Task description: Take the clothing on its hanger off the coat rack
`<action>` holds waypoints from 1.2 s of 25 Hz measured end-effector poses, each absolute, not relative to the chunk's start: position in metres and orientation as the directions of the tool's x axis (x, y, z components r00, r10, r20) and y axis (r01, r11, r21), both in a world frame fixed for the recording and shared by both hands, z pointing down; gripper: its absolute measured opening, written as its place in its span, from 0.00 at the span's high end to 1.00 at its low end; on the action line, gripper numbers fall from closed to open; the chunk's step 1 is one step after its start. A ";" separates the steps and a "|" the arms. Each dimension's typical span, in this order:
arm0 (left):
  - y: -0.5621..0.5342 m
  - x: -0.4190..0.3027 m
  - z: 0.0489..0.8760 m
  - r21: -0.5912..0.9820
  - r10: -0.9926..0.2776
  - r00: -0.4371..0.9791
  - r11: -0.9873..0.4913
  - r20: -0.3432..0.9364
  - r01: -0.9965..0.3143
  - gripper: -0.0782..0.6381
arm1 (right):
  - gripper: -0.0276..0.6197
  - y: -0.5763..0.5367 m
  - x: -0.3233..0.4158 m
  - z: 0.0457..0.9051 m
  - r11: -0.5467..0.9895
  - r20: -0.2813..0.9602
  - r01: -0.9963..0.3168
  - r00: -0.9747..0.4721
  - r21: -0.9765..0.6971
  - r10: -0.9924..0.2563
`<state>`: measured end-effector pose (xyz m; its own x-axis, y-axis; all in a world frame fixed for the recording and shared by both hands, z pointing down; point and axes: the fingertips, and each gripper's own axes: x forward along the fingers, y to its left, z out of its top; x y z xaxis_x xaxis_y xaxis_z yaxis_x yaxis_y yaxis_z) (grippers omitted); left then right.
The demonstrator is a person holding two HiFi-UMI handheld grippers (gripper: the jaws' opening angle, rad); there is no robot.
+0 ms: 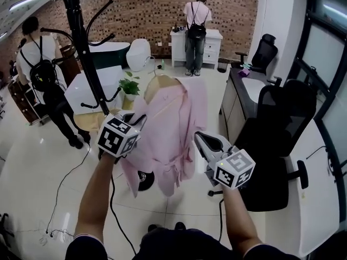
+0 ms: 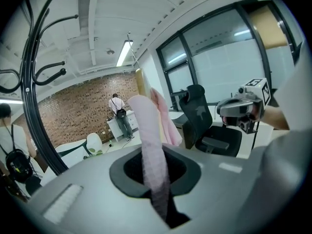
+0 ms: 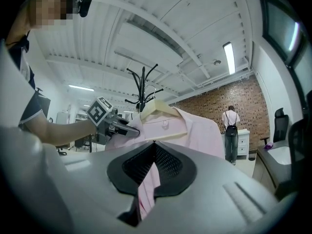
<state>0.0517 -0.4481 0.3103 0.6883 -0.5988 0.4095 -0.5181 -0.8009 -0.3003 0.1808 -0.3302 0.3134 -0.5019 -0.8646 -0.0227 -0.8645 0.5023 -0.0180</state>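
We hold the pale pink cotton shirt (image 1: 174,124) on its light wooden hanger (image 1: 158,82) just right of the tall black metal coat rack (image 1: 87,53). Our left gripper (image 1: 140,120) is clamped on its edge fabric, and our right gripper (image 1: 200,140) pinches its front cloth.

This is an open-plan office. Black swivel chairs (image 1: 271,145) stand at long white worktops (image 1: 317,199) beside dark-framed glass partitions (image 1: 325,53). Strip lights (image 3: 229,57) run along a white beamed ceiling. The glossy tiled floor (image 1: 32,172) stretches to a brick wall (image 1: 141,10) with a white drawer cabinet (image 1: 211,45) against it. A black coat rack (image 1: 87,53) and a potted plant (image 1: 129,85) stand in the middle.
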 end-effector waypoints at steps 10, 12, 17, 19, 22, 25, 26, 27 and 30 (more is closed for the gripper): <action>-0.383 0.087 0.309 -0.306 -0.498 0.775 -0.864 0.389 -0.400 0.85 | 0.95 -0.275 0.210 0.312 0.380 -0.050 -0.925 -0.378 -0.027 -0.924; -0.365 0.090 0.306 -0.319 -0.473 0.794 -0.874 0.382 -0.367 0.85 | 0.95 -0.257 0.212 0.311 0.342 -0.055 -0.939 -0.340 -0.027 -0.939; -0.321 0.098 0.295 -0.335 -0.400 0.839 -0.899 0.369 -0.281 0.85 | 0.95 -0.203 0.218 0.310 0.236 -0.054 -0.971 -0.234 -0.030 -0.971; -0.305 0.101 0.293 -0.344 -0.370 0.853 -0.907 0.368 -0.245 0.85 | 0.95 -0.179 0.219 0.310 0.193 -0.054 -0.981 -0.191 -0.026 -0.980; -0.281 0.109 0.294 -0.350 -0.320 0.872 -0.918 0.371 -0.188 0.85 | 0.95 -0.144 0.222 0.311 0.129 -0.051 -0.991 -0.128 -0.018 -0.990; -0.255 0.120 0.299 -0.353 -0.263 0.889 -0.927 0.376 -0.125 0.85 | 0.95 -0.112 0.231 0.313 0.063 -0.046 -0.998 -0.063 -0.008 -0.997; -0.246 0.126 0.300 -0.350 -0.242 0.894 -0.931 0.378 -0.104 0.85 | 0.95 -0.101 0.235 0.312 0.040 -0.047 -0.999 -0.040 -0.006 -0.998; -0.236 0.132 0.301 -0.346 -0.220 0.898 -0.934 0.380 -0.083 0.85 | 0.95 -0.089 0.239 0.311 0.017 -0.048 -1.000 -0.017 -0.005 -0.999; -0.212 0.151 0.302 -0.341 -0.163 0.906 -0.940 0.390 -0.022 0.85 | 0.95 -0.058 0.253 0.309 -0.046 -0.050 -0.999 0.046 -0.008 -0.998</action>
<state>0.1514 -0.2116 0.3018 0.9063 -0.1627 0.3901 -0.0219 -0.9397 -0.3412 0.2526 -0.0575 0.3092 0.0464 -0.9977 -0.0503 -0.9989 -0.0461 -0.0077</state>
